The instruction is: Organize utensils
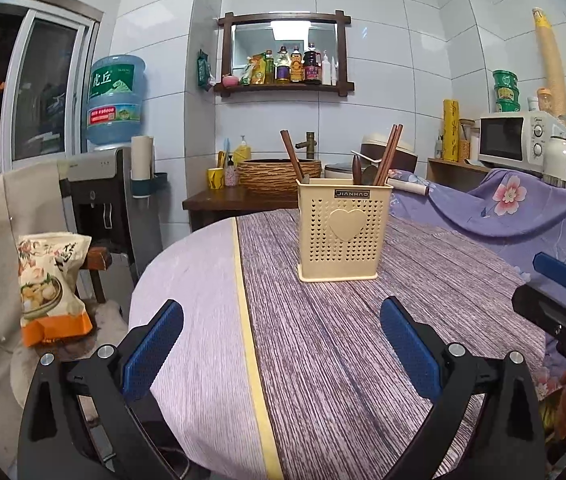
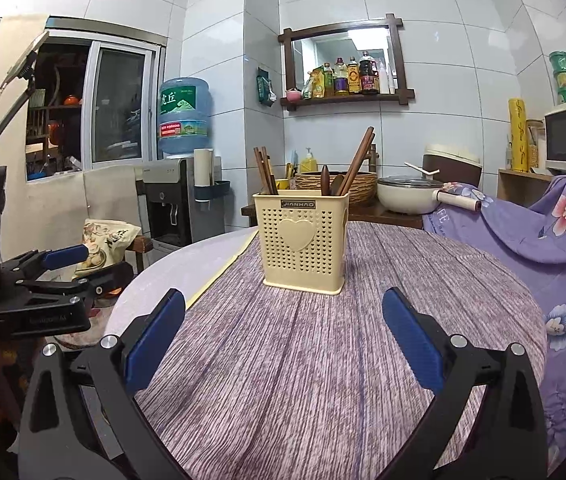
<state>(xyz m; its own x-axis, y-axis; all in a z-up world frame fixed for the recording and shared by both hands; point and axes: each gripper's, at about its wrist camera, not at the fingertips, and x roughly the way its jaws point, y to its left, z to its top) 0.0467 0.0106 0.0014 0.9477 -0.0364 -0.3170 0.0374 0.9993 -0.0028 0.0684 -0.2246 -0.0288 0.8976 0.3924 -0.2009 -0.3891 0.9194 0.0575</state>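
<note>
A cream perforated utensil holder [image 1: 342, 232] with a heart on its front stands upright on the round table [image 1: 323, 340]. It also shows in the right wrist view [image 2: 302, 242]. Brown chopsticks [image 1: 389, 154] and dark spoons [image 1: 358, 170] stand inside it, chopsticks [image 2: 357, 158] leaning in both compartments. My left gripper [image 1: 283, 340] is open and empty, short of the holder above the table. My right gripper [image 2: 283, 340] is open and empty too, short of the holder. Each gripper shows at the edge of the other's view.
A snack bag [image 1: 49, 280] sits on a chair left of the table. A purple floral cloth [image 1: 523, 216] drapes the right side. Behind are a water dispenser [image 1: 103, 200], a basin [image 1: 279, 174], a pot [image 2: 407, 196] and a microwave [image 1: 519, 140].
</note>
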